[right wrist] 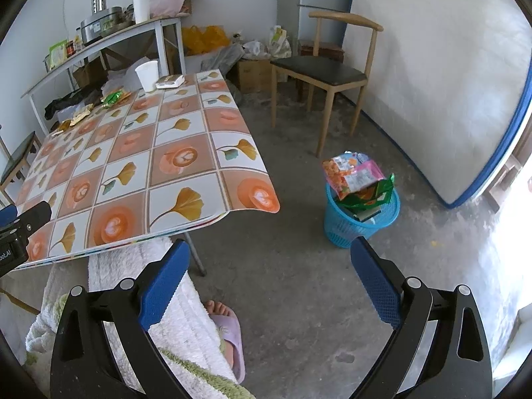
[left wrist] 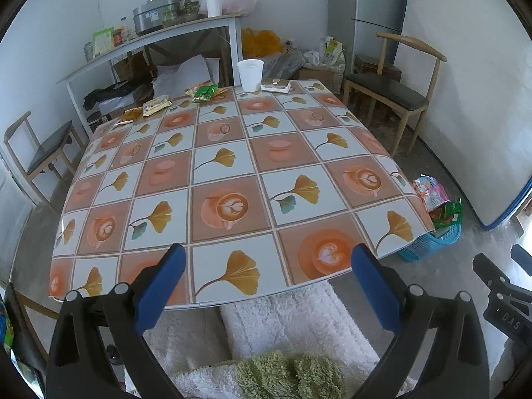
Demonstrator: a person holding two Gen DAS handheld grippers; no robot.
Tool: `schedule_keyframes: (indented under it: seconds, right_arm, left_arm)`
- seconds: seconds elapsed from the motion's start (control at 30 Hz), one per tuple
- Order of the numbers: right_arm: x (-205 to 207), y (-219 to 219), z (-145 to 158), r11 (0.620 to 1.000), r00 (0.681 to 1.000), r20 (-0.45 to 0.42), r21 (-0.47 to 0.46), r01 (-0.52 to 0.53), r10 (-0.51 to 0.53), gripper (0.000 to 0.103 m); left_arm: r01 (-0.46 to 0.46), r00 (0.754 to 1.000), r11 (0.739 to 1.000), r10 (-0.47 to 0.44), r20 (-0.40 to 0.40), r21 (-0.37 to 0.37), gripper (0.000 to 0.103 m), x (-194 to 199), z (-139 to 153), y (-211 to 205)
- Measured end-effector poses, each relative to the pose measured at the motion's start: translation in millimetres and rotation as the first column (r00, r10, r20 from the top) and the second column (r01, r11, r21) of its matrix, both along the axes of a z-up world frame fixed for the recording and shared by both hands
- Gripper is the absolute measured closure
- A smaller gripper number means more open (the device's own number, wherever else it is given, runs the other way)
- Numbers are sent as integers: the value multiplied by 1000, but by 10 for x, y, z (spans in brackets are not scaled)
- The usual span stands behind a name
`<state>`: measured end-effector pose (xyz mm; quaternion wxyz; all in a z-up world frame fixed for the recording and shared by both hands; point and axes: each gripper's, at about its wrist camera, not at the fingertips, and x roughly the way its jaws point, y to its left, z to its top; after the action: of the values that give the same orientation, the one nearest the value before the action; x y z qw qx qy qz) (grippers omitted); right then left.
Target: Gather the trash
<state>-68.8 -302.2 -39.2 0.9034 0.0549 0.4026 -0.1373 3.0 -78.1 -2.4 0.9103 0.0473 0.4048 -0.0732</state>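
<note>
1. Wrappers remain along the far edge of the table [left wrist: 232, 166]: a green wrapper [left wrist: 204, 93], a yellow packet [left wrist: 156, 104] and an orange-brown packet [left wrist: 129, 115] lie in a loose row, well apart from both grippers.
2. Beside them at the far edge, a white paper cup [left wrist: 250, 74] stands upright, with a flat white box [left wrist: 276, 85] just to its right.
3. On the concrete floor off the table's right side, a blue basket [right wrist: 360, 219] stands piled with snack bags [right wrist: 357, 179], pink, orange and green, that rise above its rim.
4. The left gripper [left wrist: 266, 282] hangs over the near edge of the table, its blue-padded jaws spread wide with nothing between them.
5. The right gripper [right wrist: 269, 286] points at the bare floor between table and basket, its jaws likewise spread and empty.
6. Below the grippers, a person's lap shows under a white and green fleecy robe [right wrist: 173, 299], and a foot in a lilac slipper [right wrist: 231, 335] rests on the floor.
7. A wooden chair [right wrist: 327, 69] with a dark seat stands beyond the basket, near the wall.
</note>
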Motion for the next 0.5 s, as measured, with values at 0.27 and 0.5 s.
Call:
schedule_keyframes:
  seconds: [0.27, 0.5]
  right_arm:
    - [-8, 3, 6, 1000, 1000, 2, -4, 3, -3, 12]
    - [-26, -29, 21, 1000, 1000, 5, -10, 14, -14, 13]
  left_arm:
    - [0, 1000, 1000, 0, 0, -1, 5, -6, 1, -5]
    - [-7, 1000, 1000, 7, 5, -7, 5, -4, 27, -18]
